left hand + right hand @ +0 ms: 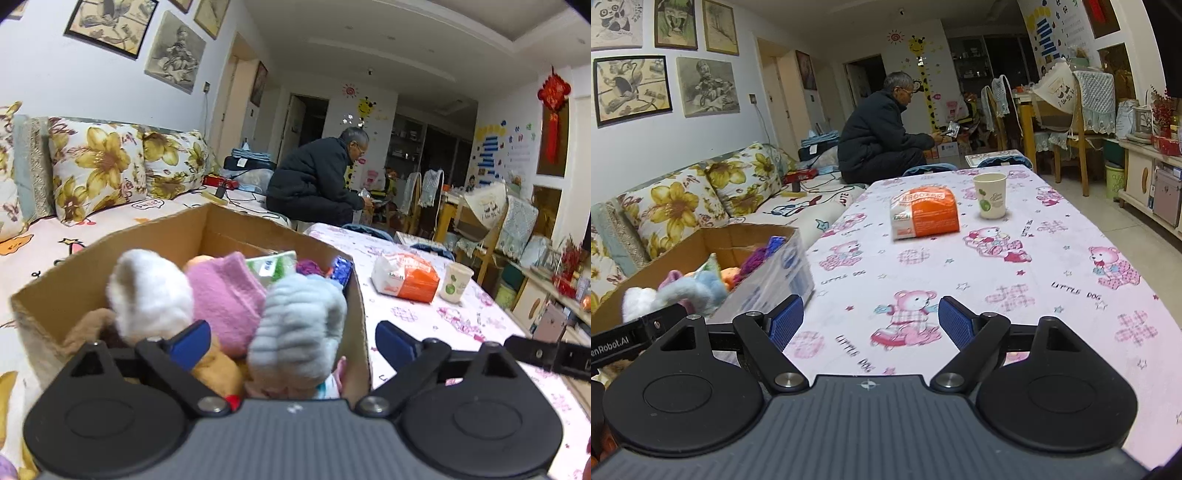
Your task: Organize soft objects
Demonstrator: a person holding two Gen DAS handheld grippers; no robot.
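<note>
A cardboard box [155,240] stands at the table's left edge against the sofa, packed with soft things: a white plush [147,295], a pink fuzzy piece [225,291], a grey-blue plush [299,321] and an orange plush [218,369]. My left gripper [291,332] hangs over the near end of the box with its jaws wide open. The grey-blue plush lies between the pads, and neither pad presses on it. The right wrist view shows the box [768,273] at the left. My right gripper [870,306] is open over the bear-print tablecloth [1034,277], with nothing between its fingers.
An orange-and-white soft pack [925,214] and a paper cup [990,195] stand further down the table. A sofa with floral cushions [676,206] runs along the left. A person [875,136] in a dark jacket sits at its far end. Chairs and cabinets line the right.
</note>
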